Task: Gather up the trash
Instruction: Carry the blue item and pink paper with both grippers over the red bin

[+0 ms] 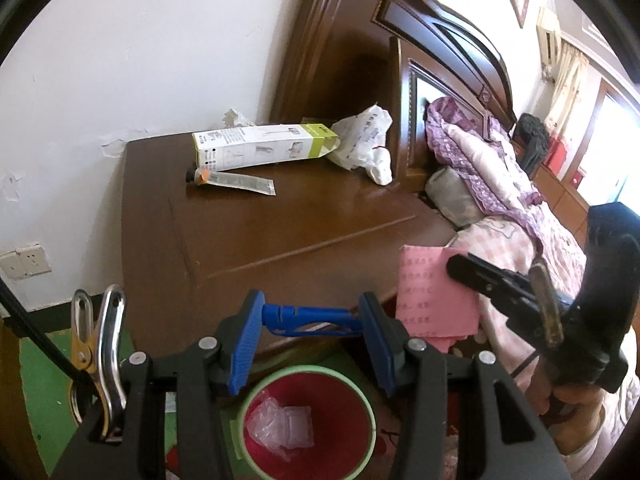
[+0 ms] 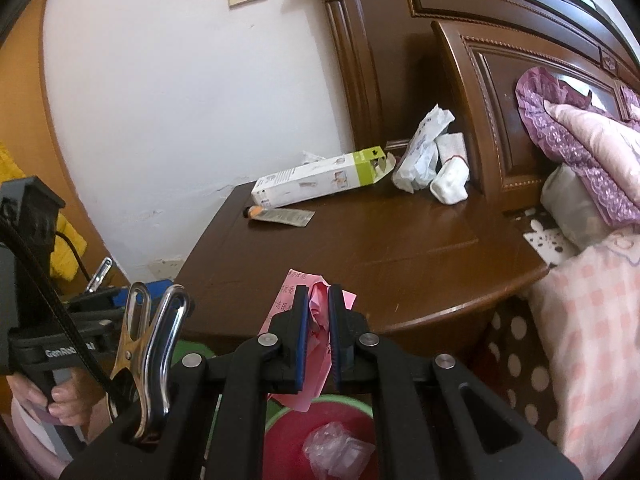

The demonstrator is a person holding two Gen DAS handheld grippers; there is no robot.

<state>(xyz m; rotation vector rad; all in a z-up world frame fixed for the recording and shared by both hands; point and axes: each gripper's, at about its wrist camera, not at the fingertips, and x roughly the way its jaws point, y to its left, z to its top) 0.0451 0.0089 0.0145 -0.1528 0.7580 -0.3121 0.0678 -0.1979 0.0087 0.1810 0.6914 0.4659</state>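
My left gripper (image 1: 312, 308) is shut on a blue plastic piece (image 1: 304, 319) that spans the gap between its blue pads. It hangs over a bin with a green rim (image 1: 320, 370) and a red inside, which holds crumpled clear plastic wrap (image 1: 280, 428). My right gripper (image 2: 319, 296) is shut on a crumpled pink paper slip (image 2: 316, 316), also above the bin (image 2: 280, 416). In the left wrist view the right gripper (image 1: 460, 268) and the pink paper (image 1: 432, 300) sit to the right, at the nightstand's front corner.
A brown nightstand (image 1: 280, 232) carries a white-and-green box (image 1: 260, 146), a squeezed tube (image 1: 232, 180) and crumpled white plastic bags (image 1: 364, 140). A bed with a pink quilt (image 1: 500, 168) and a wooden headboard (image 2: 500, 80) lies to the right. A white wall stands behind.
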